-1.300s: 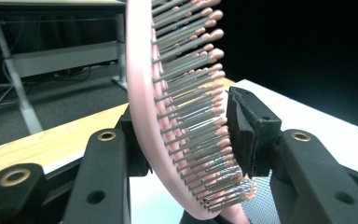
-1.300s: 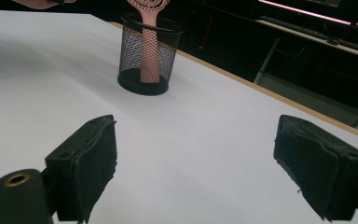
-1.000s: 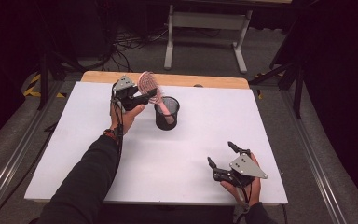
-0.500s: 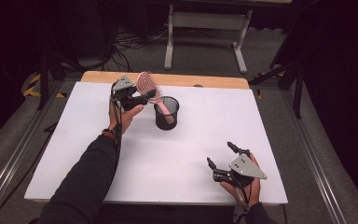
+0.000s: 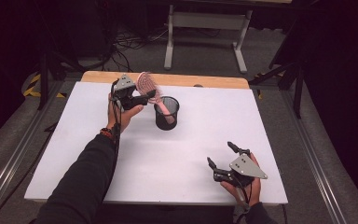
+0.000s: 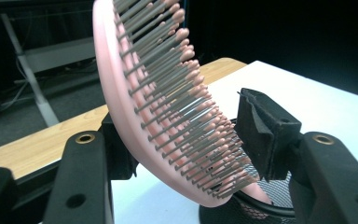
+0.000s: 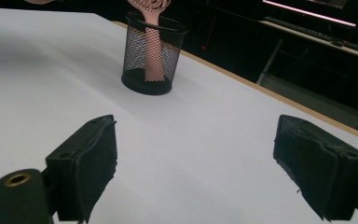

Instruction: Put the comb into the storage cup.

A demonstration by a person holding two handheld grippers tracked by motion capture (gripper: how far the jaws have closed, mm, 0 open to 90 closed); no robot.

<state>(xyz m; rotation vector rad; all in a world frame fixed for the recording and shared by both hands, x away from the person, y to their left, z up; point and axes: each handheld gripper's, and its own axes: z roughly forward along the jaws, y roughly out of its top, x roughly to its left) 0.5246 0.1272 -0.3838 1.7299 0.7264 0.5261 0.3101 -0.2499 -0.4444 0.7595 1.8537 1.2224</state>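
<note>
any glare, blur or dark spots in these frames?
High view: white table evenly lit, surroundings nearly black. Left gripper view: pink hairbrush sharp, background soft. Right gripper view: mesh cup crisp, the right gripper's near pads slightly soft; no glare.

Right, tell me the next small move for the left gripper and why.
Probably draw the left gripper back. Its jaws stand apart on either side of the pink bristled hairbrush, and the brush handle already stands inside the black wire-mesh cup, so the cup seems to carry it.
</note>
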